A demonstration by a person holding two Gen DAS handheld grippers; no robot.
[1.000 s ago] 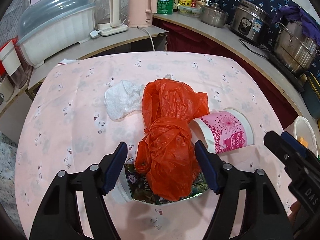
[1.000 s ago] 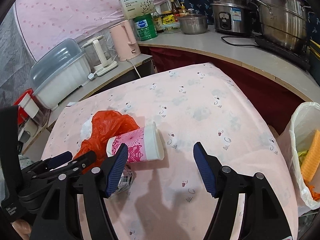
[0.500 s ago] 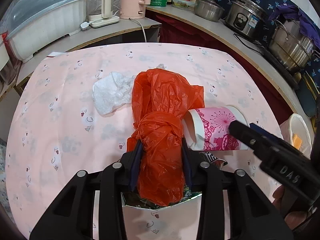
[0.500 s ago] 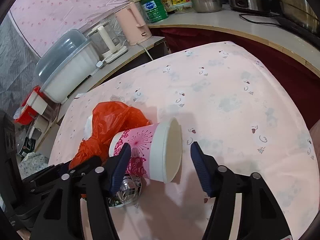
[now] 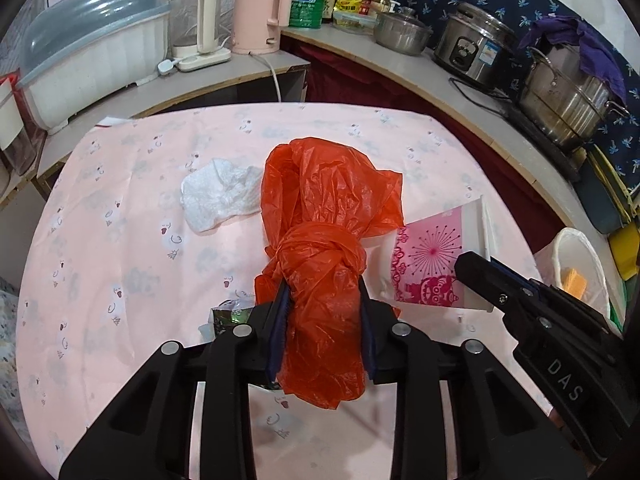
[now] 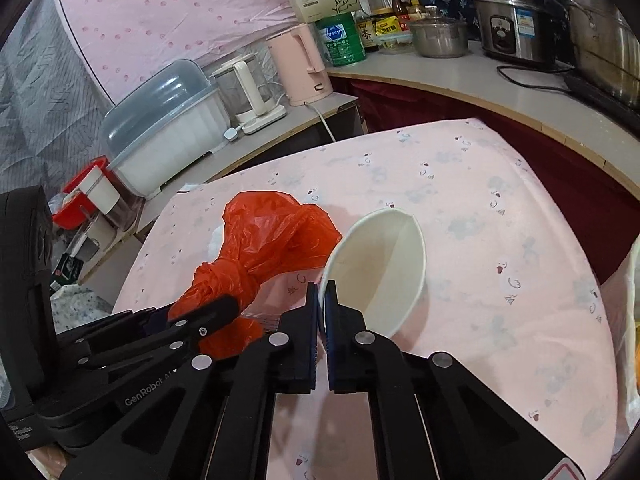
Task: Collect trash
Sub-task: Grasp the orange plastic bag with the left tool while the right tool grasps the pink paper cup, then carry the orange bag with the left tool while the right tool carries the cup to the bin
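My left gripper (image 5: 323,328) is shut on a knotted orange plastic bag (image 5: 324,248), gripping it below the knot above the pink tablecloth. My right gripper (image 6: 322,312) is shut on the rim of a pink-patterned paper cup (image 6: 380,276), which is tilted with its white inside facing me. The cup (image 5: 432,260) and the right gripper (image 5: 520,308) show at the right of the left wrist view. A crumpled white tissue (image 5: 220,196) lies left of the bag. A shiny foil wrapper (image 5: 228,316) lies under the left fingers.
A white-lined trash bin (image 5: 576,276) stands off the table's right edge. Behind the table (image 5: 120,280) a counter holds a dish rack (image 5: 88,56), kettles (image 5: 264,12), a rice cooker (image 5: 476,52) and steel pots (image 5: 568,96).
My left gripper closed on the orange bag and lifted it slightly. My right gripper moved onto the cup, closed on its rim and tipped it up off the table.
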